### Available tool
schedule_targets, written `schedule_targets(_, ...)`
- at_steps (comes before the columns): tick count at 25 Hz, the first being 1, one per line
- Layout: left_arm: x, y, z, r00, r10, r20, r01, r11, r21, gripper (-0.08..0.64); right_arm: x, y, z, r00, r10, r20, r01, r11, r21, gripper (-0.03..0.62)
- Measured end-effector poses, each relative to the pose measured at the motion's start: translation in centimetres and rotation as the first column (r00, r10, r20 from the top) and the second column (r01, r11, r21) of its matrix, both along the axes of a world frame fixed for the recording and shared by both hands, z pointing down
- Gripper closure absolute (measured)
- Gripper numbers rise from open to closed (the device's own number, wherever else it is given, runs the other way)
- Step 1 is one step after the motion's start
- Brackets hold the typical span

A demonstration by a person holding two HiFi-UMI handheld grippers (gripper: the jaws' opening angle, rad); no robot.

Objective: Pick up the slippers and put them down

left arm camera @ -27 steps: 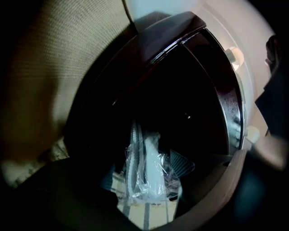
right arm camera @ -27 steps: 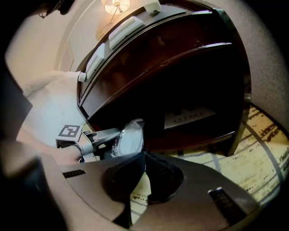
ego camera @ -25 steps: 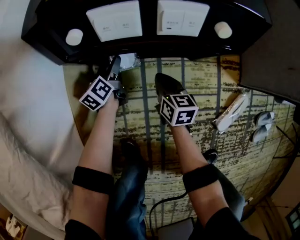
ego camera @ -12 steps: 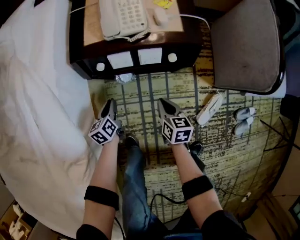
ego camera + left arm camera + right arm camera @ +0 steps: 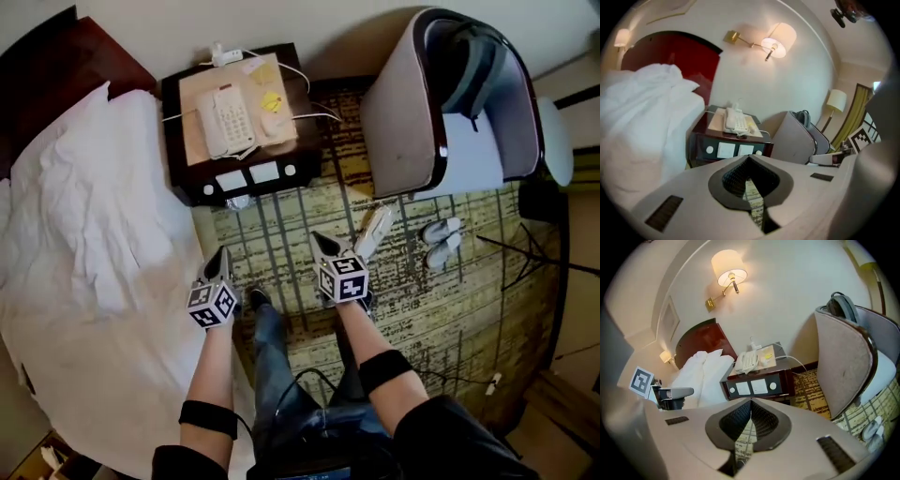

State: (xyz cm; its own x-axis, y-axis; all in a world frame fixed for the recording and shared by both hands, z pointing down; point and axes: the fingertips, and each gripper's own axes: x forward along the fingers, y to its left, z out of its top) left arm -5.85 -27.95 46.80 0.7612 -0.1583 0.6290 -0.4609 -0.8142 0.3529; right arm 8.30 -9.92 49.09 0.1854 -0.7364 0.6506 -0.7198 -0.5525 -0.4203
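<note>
White bedding covers the bed point(image 5: 84, 234) along the left, and a patterned yellow carpet point(image 5: 450, 319) runs from it to a big grey armchair point(image 5: 412, 112) in the far corner. Between them stands a dark nightstand point(image 5: 187, 187) with a pale telephone point(image 5: 228, 120) on top. One flat white slipper point(image 5: 375, 231) lies on the carpet just beside the armchair's base. A pale pair point(image 5: 441, 242), slippers too as far as I can tell, sits near it on the right. Both grippers hang well above the floor, clear of all of them. The left gripper point(image 5: 221, 253) has just been closing its jaws, which meet on nothing, and the right gripper point(image 5: 322, 241) is pressed together and empty as well. My worry is the reach. Going down with the jaws together would only nudge a slipper under the armchair, and a thin, floppy sole pinched at its edge could sag and slide out.
</note>
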Motion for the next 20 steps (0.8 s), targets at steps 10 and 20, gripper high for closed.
schedule_targets(10,0.1,6.4,-15.4,0.987,0.163,-0.009,-0.161,0.98,0.115,0.557,2.1,12.0,-14.2,0.994,-0.01,-0.105,0.004,0.998,-0.059,0.592)
schedule_targets(20,3.3,13.2,-21.4,0.922,0.386,-0.029,-0.372,0.904,0.208,0.557,2.8,22.0,-19.4,0.974,0.119,-0.19,-0.137,0.987,-0.086,0.592)
